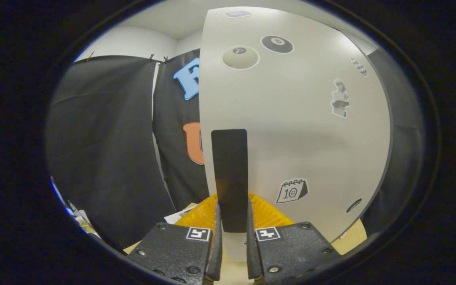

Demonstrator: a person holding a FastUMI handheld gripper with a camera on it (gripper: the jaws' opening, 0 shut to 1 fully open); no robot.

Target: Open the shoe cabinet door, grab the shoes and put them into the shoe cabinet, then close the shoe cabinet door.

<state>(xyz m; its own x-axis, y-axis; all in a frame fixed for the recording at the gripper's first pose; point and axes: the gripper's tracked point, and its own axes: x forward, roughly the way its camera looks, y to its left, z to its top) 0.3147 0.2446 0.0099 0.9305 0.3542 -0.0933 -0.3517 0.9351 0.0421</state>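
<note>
The white cabinet door (299,130) stands right in front of me, swung partly open, with several stickers on its face. A tall black handle (230,178) runs down its free edge. My gripper (232,221) is shut on that handle, one finger pressing each side of its lower part. No shoes are in sight.
Black booth cloth (105,150) hangs beyond the door's free edge and past its far side. Something yellow and ribbed (269,213) lies low behind the fingers. A pale wooden surface (352,237) shows under the door. Some papers (78,215) lie far off beside the cloth.
</note>
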